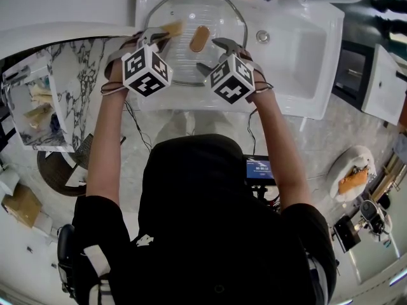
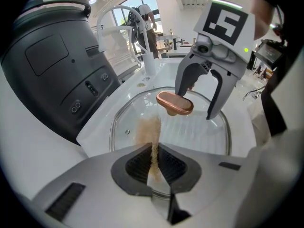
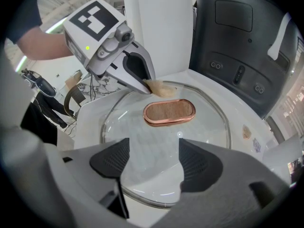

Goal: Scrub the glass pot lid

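Note:
The glass pot lid (image 1: 219, 14) lies flat in the white sink (image 1: 305, 62), its copper-rimmed oval handle (image 1: 199, 38) facing up. My left gripper (image 1: 162, 35) is shut on a thin tan scrubbing pad (image 1: 172, 28) whose end rests on the glass to the left of the handle. In the left gripper view the pad (image 2: 153, 148) is pinched between the pads, over the lid (image 2: 199, 129). My right gripper (image 1: 215, 56) stands open just right of the handle, holding nothing. In the right gripper view its jaws (image 3: 149, 163) hang apart over the lid (image 3: 142, 132), the handle (image 3: 169, 112) beyond.
A white faucet (image 2: 124, 20) rises at the sink's far end, and a drain (image 1: 262, 36) shows to the lid's right. A large dark grey appliance (image 2: 52, 65) stands right beside the sink. A marble counter (image 1: 76, 75) lies to the left.

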### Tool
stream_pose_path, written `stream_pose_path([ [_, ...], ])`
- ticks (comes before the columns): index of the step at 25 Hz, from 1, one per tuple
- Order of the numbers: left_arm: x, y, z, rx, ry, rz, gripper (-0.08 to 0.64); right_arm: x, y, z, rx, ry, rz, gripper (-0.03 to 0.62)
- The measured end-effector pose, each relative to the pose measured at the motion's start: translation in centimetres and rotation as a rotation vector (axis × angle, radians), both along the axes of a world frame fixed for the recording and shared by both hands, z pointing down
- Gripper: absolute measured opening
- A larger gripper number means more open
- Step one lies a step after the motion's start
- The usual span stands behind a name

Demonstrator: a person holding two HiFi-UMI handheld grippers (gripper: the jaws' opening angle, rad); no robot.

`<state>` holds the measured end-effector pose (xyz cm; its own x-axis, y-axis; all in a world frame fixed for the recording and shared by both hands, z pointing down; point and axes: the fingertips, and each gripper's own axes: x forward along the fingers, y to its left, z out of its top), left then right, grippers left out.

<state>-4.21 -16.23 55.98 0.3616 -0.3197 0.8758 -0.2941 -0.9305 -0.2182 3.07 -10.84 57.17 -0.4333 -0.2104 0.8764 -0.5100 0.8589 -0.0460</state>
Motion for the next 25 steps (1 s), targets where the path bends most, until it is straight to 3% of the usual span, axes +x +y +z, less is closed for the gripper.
stream_pose_path([
  [25,-0.9,6.0,0.6,-0.082,0.034,-0.044,0.017,0.0,0.0,0.0,-0.012,0.025,0.001,0.31],
])
